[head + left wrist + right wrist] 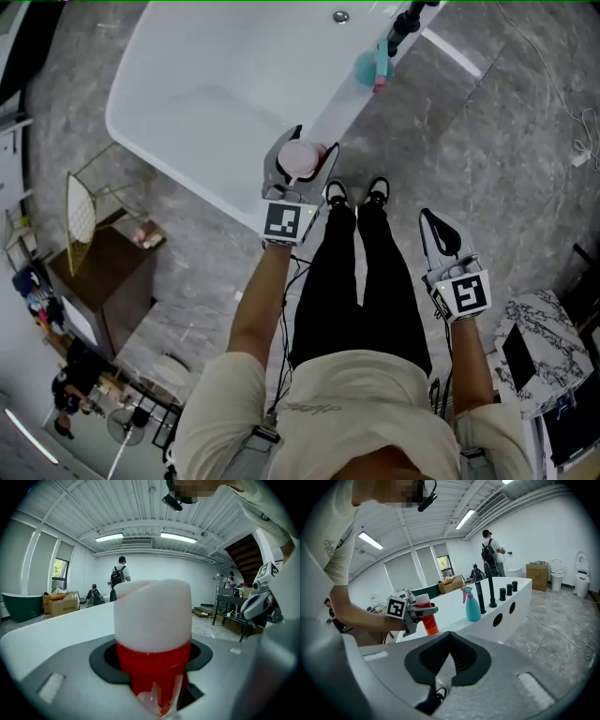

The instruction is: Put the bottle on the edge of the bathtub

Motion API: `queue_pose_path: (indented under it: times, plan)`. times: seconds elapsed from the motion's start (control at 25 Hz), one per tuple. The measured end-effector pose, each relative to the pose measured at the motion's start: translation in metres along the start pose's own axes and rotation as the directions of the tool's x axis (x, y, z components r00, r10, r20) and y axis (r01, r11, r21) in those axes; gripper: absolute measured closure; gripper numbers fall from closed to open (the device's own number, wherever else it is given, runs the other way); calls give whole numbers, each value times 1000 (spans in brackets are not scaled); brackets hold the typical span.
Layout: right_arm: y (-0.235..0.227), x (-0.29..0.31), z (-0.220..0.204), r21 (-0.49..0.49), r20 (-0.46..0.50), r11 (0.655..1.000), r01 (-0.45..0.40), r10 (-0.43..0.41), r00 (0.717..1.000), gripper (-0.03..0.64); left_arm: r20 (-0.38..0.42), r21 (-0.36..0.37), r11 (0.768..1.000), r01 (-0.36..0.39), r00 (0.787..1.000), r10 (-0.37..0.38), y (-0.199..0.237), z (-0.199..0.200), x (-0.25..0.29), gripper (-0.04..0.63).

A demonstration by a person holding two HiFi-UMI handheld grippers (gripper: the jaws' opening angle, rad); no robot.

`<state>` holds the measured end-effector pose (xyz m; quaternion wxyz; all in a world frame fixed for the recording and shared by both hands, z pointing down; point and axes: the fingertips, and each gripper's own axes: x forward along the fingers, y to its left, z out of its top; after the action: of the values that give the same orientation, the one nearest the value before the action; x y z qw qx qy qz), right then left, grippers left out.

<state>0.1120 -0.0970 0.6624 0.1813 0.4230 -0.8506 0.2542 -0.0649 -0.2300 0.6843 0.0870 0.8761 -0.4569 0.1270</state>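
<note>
A red bottle (152, 620) with a white cap stands upright between the jaws of my left gripper (305, 150), which is shut on its body. In the head view the bottle (300, 161) hangs over the near rim of the white bathtub (187, 94). The right gripper view shows the bottle's (427, 618) base low beside that rim (452, 606); whether they touch I cannot tell. My right gripper (431, 223) hangs off to the right over the floor, shut and holding nothing, its jaws (446, 639) meeting at the tips.
A teal spray bottle (372, 64) and black tap fittings (405, 23) stand further along the rim. A wooden cabinet (103, 277) with a gold wire basket (84, 211) is at the left. A marble-topped table (544, 328) is at the right. A cable (572, 122) trails on the floor.
</note>
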Motion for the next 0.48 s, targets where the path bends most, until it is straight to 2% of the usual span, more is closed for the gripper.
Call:
queue_pose_path:
  times: [0.16,0.48]
  plan:
    - [2,9,-3,19,15,1000,-11,11,1000,617,65,4,1000,-2,998,2,2,10,7,296]
    - [11,18,-26,67,-9,997,-23,24,1000,617,120,8,1000,-5,993,4,7,18,22,295]
